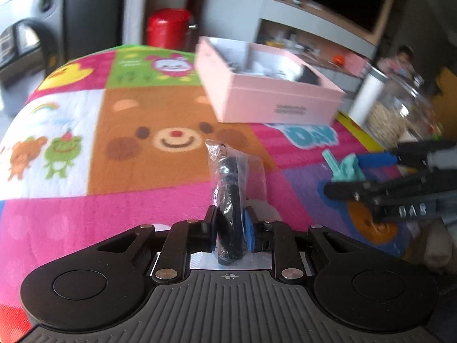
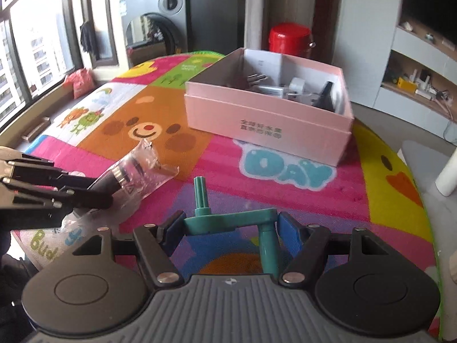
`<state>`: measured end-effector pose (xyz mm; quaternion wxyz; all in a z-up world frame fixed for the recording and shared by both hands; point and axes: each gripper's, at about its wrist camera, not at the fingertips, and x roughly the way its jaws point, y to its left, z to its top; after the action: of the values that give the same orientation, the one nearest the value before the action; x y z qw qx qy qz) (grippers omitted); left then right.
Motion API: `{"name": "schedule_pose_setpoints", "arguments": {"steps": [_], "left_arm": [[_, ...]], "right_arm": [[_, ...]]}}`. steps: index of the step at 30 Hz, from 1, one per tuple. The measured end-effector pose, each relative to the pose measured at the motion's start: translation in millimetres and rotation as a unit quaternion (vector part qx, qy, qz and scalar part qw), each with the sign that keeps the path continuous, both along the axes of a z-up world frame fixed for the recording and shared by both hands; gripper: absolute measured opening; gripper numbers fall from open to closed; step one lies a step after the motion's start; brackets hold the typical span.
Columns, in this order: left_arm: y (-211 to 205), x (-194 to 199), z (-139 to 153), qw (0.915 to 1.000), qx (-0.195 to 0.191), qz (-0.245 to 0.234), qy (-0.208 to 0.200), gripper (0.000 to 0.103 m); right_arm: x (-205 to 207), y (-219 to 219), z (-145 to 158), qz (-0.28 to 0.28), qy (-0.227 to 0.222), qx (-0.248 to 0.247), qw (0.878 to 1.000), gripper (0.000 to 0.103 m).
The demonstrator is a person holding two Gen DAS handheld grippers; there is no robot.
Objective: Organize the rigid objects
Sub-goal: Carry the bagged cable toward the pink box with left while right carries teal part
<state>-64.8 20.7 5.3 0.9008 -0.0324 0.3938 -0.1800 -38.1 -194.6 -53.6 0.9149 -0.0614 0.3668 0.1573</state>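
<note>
Stock on the patterned mat [image 2: 228, 154], with progress against sorting the rigid items:

1. Pink box [image 2: 265, 120], open-topped, at the far side of the mat. Already inside, as far as you can see: a plug-type adapter with prongs, a white block, and a dark wedge-shaped piece. These count as filed. Room remains.

2. Bagged black part [image 1: 228, 188], a dark cylindrical item sealed in clear plastic. Your left gripper [image 1: 230, 228] is clenched on it, the blue pads pressing both sides of the bag, which stands up between the fingers. From the right wrist view the bag's loose tail looks to trail on or just above the mat, so it appears lifted little if at all. Not yet in the box.

3. Teal crank handle [image 2: 231, 220], a cranked bar with one post pointing up and one down. Your right gripper [image 2: 230, 225] grasps it end to end, jaws standing wide because the bar spans them, pads touching each end. It is near you, well short of the box. Not yet in the box.

4. Elsewhere: a red canister [image 2: 288, 37] behind the box and a glass jar [image 1: 400, 108] off the mat's edge. Whether these belong to the job you cannot tell.

Status, by my estimate: partway through. Several pieces are stored and two are in hand, both needing carrying forward and releasing over the box. No other loose pieces show on the mat.
</note>
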Motion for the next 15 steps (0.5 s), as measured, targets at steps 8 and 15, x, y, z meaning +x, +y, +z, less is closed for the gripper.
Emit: {"name": "schedule_pose_setpoints", "arguments": {"steps": [8, 15], "left_arm": [[23.6, 8.2, 4.5, 0.9985, 0.002, 0.055, 0.005, 0.022], [38.7, 8.2, 6.1, 0.9979, -0.001, 0.064, 0.003, 0.022]], "right_arm": [[26.6, 42.2, 6.1, 0.058, 0.039, -0.020, 0.997, 0.070], [32.4, 69.0, 7.5, 0.095, 0.043, -0.044, 0.994, 0.070]]}}
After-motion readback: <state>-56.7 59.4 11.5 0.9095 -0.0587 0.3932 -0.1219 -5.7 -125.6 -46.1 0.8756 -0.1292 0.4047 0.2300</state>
